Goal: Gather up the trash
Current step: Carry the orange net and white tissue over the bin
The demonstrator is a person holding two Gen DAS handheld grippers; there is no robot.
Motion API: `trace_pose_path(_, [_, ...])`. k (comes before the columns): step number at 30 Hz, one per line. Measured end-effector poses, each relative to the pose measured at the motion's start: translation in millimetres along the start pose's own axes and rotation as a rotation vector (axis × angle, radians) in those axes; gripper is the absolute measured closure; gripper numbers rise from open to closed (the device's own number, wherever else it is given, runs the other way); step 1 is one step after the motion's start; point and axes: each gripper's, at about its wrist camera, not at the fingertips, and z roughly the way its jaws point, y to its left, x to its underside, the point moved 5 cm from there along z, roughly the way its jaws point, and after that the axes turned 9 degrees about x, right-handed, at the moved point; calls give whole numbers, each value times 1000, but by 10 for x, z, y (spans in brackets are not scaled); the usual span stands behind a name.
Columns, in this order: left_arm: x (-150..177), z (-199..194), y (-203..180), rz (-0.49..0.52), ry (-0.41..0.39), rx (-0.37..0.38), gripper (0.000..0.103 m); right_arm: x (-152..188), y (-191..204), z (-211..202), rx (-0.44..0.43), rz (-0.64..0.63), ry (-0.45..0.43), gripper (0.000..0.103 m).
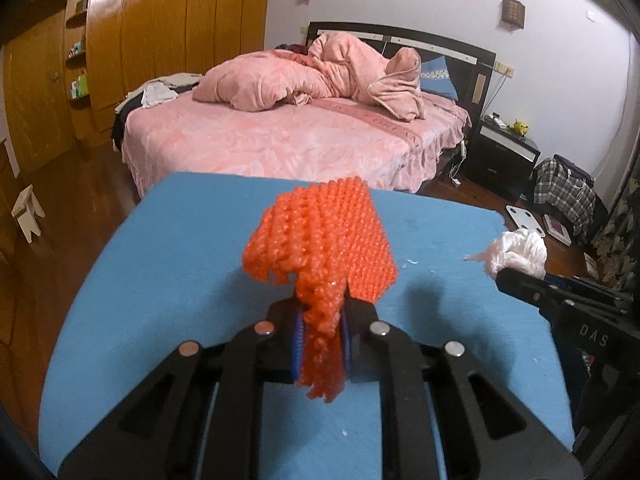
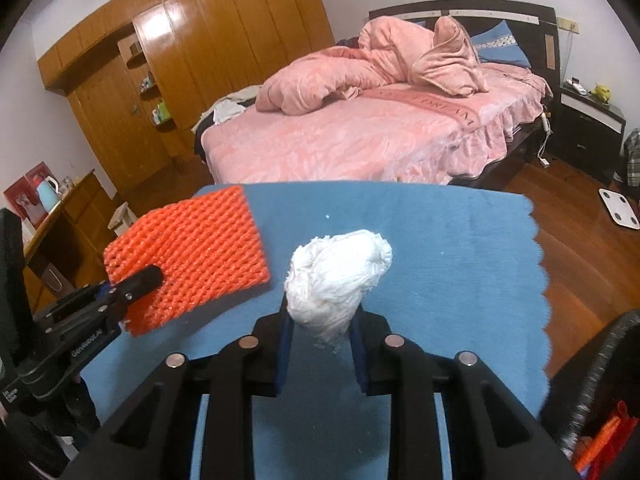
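My left gripper [image 1: 322,312] is shut on an orange foam net [image 1: 320,240] and holds it above the blue cloth-covered table [image 1: 160,280]. The net also shows in the right wrist view [image 2: 188,252], with the left gripper [image 2: 148,280] clamped on its near edge. My right gripper [image 2: 322,320] is shut on a crumpled white tissue wad [image 2: 340,276] above the table [image 2: 460,260]. In the left wrist view the wad [image 1: 516,256] sits at the tip of the right gripper [image 1: 508,276], at the right.
A bed [image 1: 288,140] with pink bedding stands beyond the table. A dark bin rim [image 2: 592,384] with orange scraps inside shows at bottom right. A wooden wardrobe [image 2: 208,40], a black nightstand [image 1: 500,152], a white scale [image 2: 618,208] on the floor, and a small white stool [image 1: 28,212] surround it.
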Motion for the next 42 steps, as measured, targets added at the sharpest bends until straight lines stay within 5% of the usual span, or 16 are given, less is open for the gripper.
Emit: trace_pose_path(42, [443, -1430, -1870, 164, -93, 204, 90, 580, -798, -2248, 139, 22, -176, 77])
